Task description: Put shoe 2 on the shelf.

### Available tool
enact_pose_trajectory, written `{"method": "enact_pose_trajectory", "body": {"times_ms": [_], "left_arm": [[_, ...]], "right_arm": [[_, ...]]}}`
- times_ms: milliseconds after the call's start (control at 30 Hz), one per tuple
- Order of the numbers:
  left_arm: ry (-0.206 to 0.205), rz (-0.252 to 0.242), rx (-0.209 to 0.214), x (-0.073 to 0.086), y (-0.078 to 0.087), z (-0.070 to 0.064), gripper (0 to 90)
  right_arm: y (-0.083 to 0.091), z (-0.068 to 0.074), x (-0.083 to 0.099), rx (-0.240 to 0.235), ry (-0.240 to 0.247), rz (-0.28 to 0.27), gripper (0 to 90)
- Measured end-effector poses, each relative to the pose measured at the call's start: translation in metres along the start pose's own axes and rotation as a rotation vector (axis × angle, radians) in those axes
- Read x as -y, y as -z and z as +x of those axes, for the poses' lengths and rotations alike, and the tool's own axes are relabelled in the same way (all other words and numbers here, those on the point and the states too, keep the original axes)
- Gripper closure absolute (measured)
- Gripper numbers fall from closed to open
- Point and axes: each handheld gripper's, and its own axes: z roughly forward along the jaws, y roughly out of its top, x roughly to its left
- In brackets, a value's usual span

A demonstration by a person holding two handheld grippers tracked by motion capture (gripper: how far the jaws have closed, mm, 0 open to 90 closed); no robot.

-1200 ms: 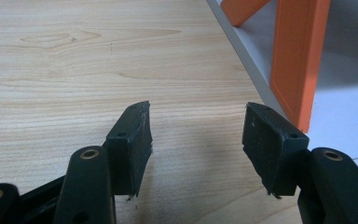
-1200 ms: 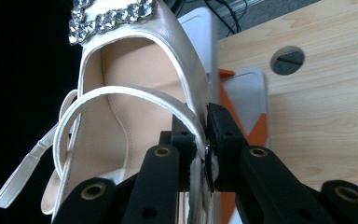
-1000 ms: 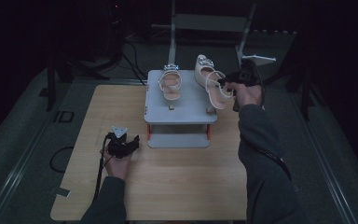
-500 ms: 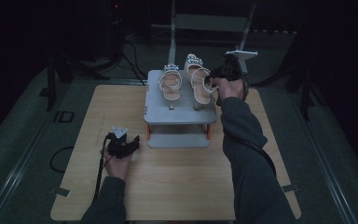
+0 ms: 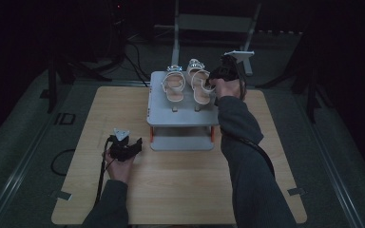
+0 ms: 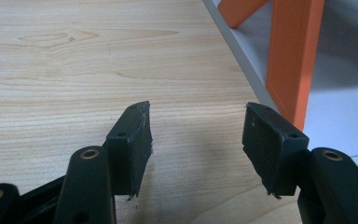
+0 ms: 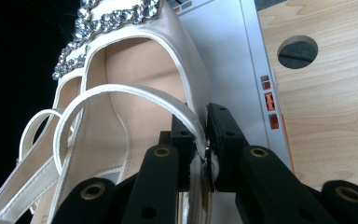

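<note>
Two white sandals are seen in the upper middle of the high view, side by side on top of a grey rack [image 5: 183, 116] with orange legs. The rack stands on the wooden worktop [image 5: 180, 190]. The left sandal [image 5: 175, 85] lies flat on the rack's top. The right sandal [image 5: 200, 85] is just beside it, with its back strap pinched by the right hand-held gripper [image 5: 212, 81].

In the right gripper view, the two jaws of the right hand-held gripper [image 7: 204, 135] are pressed nearly together on the thin white strap of the right sandal [image 7: 135, 70]. A band of shiny stones is seen across the sandal's front, at the top of the frame.

One more gripper, the left hand-held gripper [image 5: 135, 145], is held low over the worktop, at the lower left of the high view, near the rack's foot. In the left gripper view its jaws [image 6: 196, 135] are spread wide apart, and nothing is held between them. One orange leg [image 6: 293, 56] is seen at the upper right.
</note>
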Motion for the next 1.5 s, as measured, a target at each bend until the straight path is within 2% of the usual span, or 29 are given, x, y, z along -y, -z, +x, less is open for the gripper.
{"method": "enact_pose_trajectory", "body": {"times_ms": [167, 300, 400, 467, 533, 600, 633, 700, 733, 800, 833, 900, 967, 1067, 1200, 1333, 1500], "left_arm": [[0.002, -0.003, 0.001, 0.000, 0.000, 0.000, 42.4], [0.005, -0.004, 0.005, 0.000, 0.000, 0.001, 42.5], [0.007, -0.004, 0.007, 0.000, 0.001, 0.001, 42.4], [0.009, -0.006, 0.008, 0.000, 0.001, 0.002, 42.4], [0.010, -0.007, 0.008, 0.000, 0.001, 0.002, 42.4], [0.010, -0.007, 0.008, 0.000, 0.001, 0.002, 42.5], [0.010, -0.009, 0.009, 0.001, 0.001, 0.002, 42.5], [0.011, -0.007, 0.009, 0.001, 0.001, 0.002, 42.4], [0.012, -0.007, 0.008, 0.001, 0.001, 0.002, 42.4], [0.014, -0.009, 0.009, 0.001, 0.001, 0.002, 42.5], [0.015, -0.010, 0.009, 0.001, 0.001, 0.002, 42.4], [0.015, -0.010, 0.010, 0.001, 0.001, 0.002, 42.4], [0.015, -0.010, 0.009, 0.001, 0.001, 0.002, 42.5], [0.016, -0.010, 0.009, 0.001, 0.001, 0.002, 42.4], [0.017, -0.009, 0.008, 0.001, 0.001, 0.003, 42.4], [0.020, -0.010, 0.007, 0.001, 0.001, 0.003, 42.4], [0.025, -0.013, 0.006, 0.001, 0.000, 0.002, 42.4]], "right_arm": [[-0.005, 0.008, -0.003, 0.038, 0.018, 0.010, 82.0], [-0.009, 0.013, -0.005, 0.064, 0.060, 0.029, 81.3], [-0.011, 0.014, -0.005, 0.075, 0.073, 0.035, 81.1], [-0.016, 0.015, -0.005, 0.088, 0.101, 0.055, 79.3], [-0.017, 0.015, -0.005, 0.083, 0.117, 0.047, 74.4], [-0.017, 0.016, -0.005, 0.056, 0.132, 0.037, 64.3], [-0.016, 0.017, -0.005, 0.048, 0.161, 0.037, 64.4], [-0.015, 0.020, -0.004, 0.074, 0.198, 0.037, 67.4], [-0.015, 0.020, -0.004, 0.072, 0.203, 0.039, 66.5], [-0.015, 0.019, -0.005, 0.055, 0.210, 0.037, 57.1], [-0.014, 0.018, -0.005, 0.043, 0.231, 0.019, 51.6], [-0.010, 0.018, -0.005, 0.055, 0.262, -0.005, 47.1], [-0.005, 0.017, -0.006, 0.048, 0.287, -0.020, 42.0], [0.003, 0.015, -0.008, 0.015, 0.286, -0.046, 37.3], [0.016, 0.009, -0.011, -0.076, 0.277, -0.095, 31.3], [0.031, 0.003, -0.011, -0.129, 0.279, -0.179, 30.7], [0.048, -0.015, -0.002, -0.181, 0.294, -0.256, 30.8]]}}
